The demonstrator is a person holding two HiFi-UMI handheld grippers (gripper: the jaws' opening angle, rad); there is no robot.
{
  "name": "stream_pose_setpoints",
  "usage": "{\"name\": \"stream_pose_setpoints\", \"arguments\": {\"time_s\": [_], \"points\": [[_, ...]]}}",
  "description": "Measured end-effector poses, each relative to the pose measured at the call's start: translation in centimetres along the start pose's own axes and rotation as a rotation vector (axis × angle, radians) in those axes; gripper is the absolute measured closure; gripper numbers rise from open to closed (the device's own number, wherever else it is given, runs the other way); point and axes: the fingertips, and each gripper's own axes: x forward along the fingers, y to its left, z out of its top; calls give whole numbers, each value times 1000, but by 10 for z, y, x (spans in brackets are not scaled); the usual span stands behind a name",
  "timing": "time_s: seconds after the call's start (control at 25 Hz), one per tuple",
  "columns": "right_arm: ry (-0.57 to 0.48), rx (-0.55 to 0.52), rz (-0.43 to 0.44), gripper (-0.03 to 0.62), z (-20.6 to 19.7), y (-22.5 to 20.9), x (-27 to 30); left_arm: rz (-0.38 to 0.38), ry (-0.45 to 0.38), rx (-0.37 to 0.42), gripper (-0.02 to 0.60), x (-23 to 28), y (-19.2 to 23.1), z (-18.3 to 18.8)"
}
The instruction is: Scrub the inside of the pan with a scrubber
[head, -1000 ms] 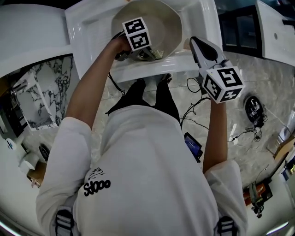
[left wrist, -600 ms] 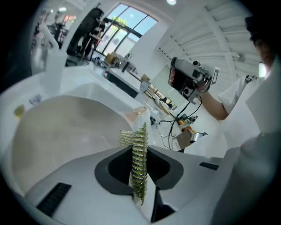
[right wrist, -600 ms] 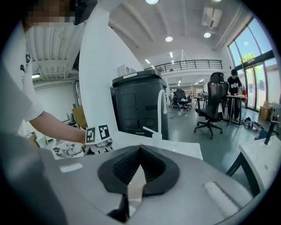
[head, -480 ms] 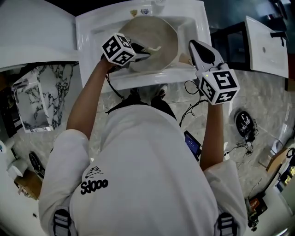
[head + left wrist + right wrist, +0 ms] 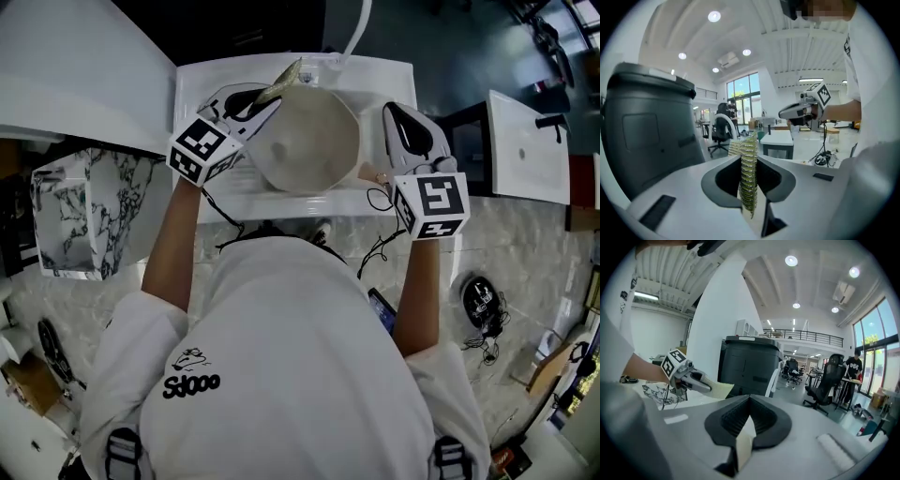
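The left tongs (image 5: 749,187) were pressed together on the scrubber (image 5: 748,154), a thin ribbed yellow-green sheet that was pinched by its lower edge and stood upright, with most of it free above the pads. Only the room was seen behind it in the left gripper view, so it was judged to be off the pan. The right tongs (image 5: 746,427) were closed on a pale strip (image 5: 743,442); whether this belonged to the pan's handle could not be told.

In the head view the pan (image 5: 309,141), beige and round, was seen in the white sink (image 5: 384,75), between the two tongs. The scrubber was held at its far left rim and the right tongs just beside its right rim.

Scrubbing was judged not to be under way. Since the sheet was gripped at one edge only, it could be folded over or dragged out of the pads once pressed against the pan. If the pan was not truly steadied from the right, it could be rocked or turned in the sink under the strokes, and contact would be lost.
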Motion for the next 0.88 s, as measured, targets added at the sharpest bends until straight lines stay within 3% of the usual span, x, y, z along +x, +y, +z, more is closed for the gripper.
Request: {"name": "stream_pose_setpoints", "arguments": {"time_s": [0.16,0.4,0.64,0.88], "points": [[-34,-75,-37,585,27,-8,-3,108,-113,70,515,-19,23,55],[-100,-139,-69,585,63,-18,-10,291,-175,187,515,-39,40,113],[-177,-131,-111,586,83,-28,-22,325,-243,229,514,-54,31,154],[-162,-121,-112,586,76,-28,-23,318,-227,246,514,-52,26,152]]}}
